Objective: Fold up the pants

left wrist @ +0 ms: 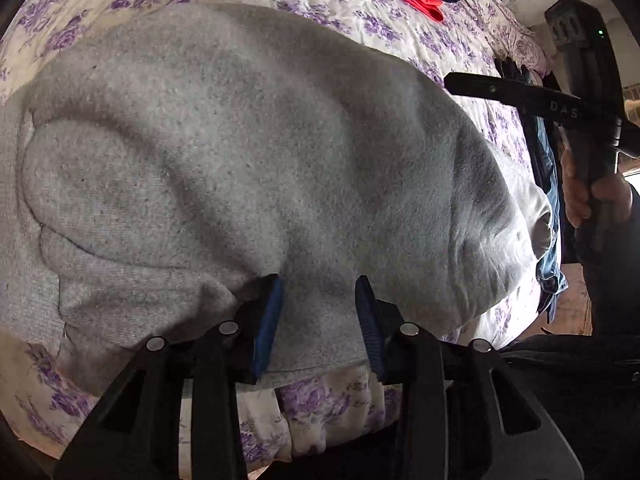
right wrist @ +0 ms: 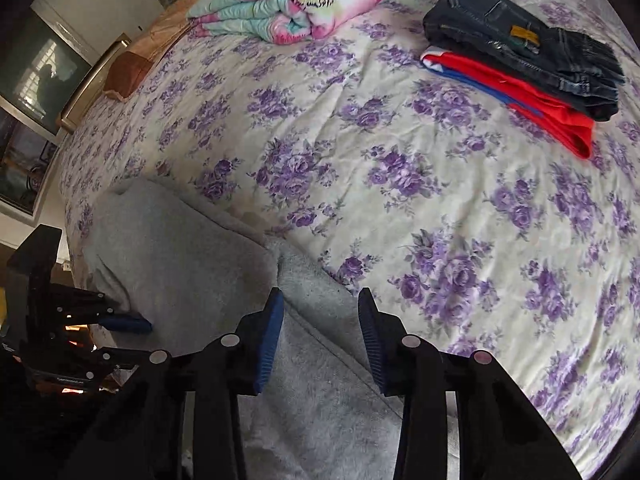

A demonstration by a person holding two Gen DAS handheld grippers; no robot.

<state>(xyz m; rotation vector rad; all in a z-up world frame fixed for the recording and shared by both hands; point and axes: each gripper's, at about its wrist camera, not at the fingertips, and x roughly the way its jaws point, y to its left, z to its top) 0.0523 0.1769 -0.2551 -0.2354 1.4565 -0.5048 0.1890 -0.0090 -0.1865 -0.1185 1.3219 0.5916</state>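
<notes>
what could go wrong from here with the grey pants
1. Both the left gripper and right gripper stand open over the grey pants, so a shallow pinch might catch only the top layer.
2. The pants lie at the bed's near edge; a tug could slide them off.

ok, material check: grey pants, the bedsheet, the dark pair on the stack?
Grey pants: looks like fleecy knit sweatpant fabric, matte, with fine pilling and soft rounded folds.
Floral bedsheet: thin woven cloth, probably cotton, matte, printed purple roses, fine creases.
Dark jeans: denim, judging by contrast stitching, seams and a waistband patch.
</notes>
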